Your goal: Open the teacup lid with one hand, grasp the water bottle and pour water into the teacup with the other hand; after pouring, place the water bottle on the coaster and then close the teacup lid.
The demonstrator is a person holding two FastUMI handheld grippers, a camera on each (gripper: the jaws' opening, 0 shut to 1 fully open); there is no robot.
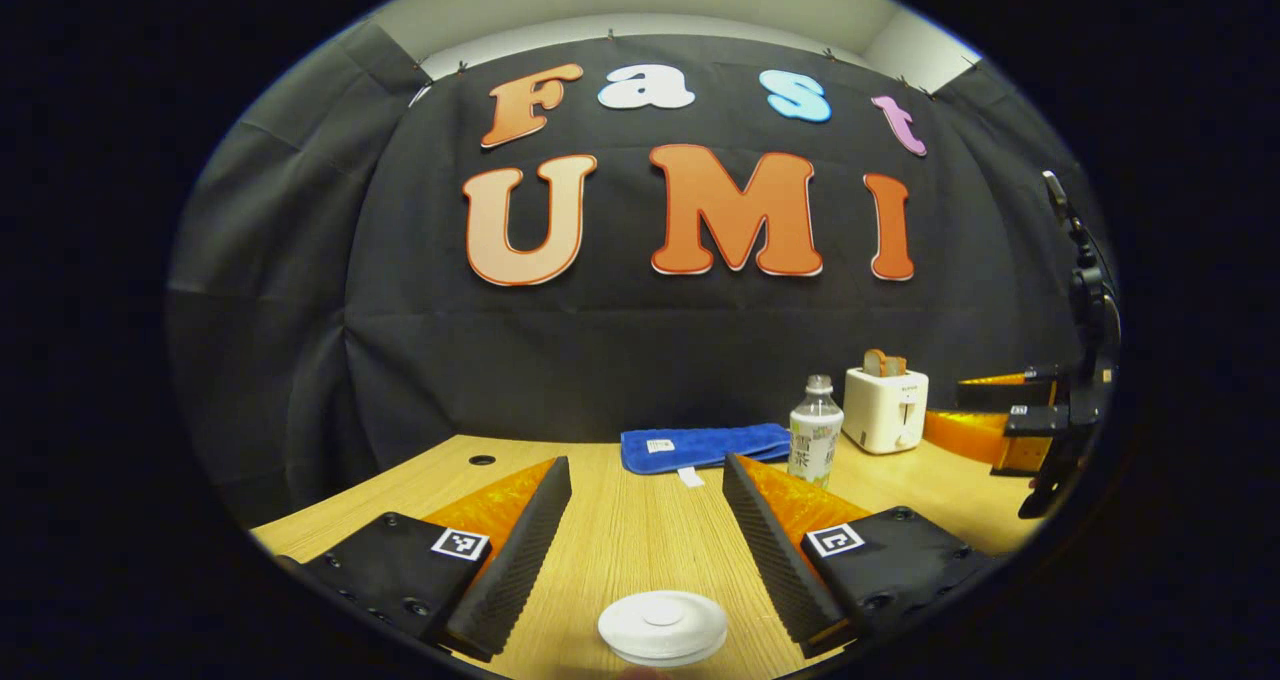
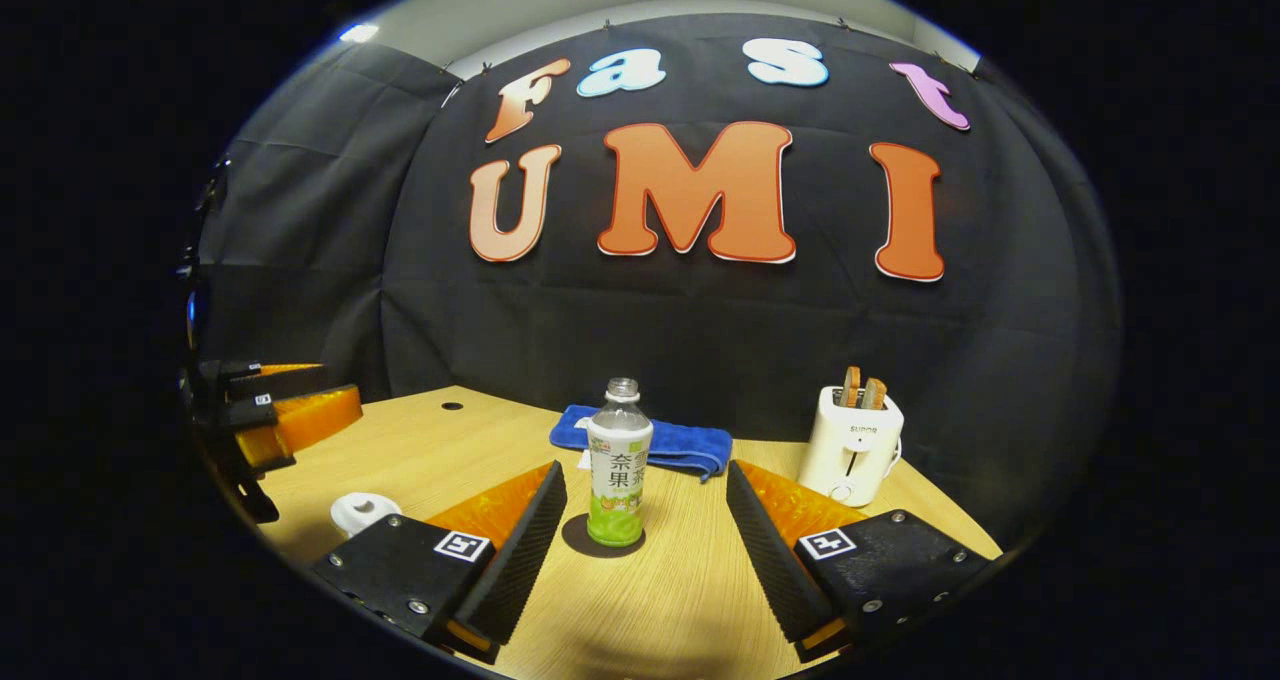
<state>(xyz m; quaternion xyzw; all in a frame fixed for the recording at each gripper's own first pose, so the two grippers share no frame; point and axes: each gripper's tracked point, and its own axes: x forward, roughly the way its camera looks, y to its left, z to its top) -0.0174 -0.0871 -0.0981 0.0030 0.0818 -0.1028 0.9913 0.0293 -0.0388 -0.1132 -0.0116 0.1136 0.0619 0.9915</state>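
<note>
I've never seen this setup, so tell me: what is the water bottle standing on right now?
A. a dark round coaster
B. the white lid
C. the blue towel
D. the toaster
A: in the right gripper view the water bottle stands upright on the dark round coaster, ahead of the open right gripper.

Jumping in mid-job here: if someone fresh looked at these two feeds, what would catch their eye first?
Probably the clear plastic water bottle with a green label, upright on a dark round coaster, straight ahead between the open right claw fingers. Next, the round white teacup lid, low between the open left claw fingers, and the white toaster holding toast, back right.
</note>
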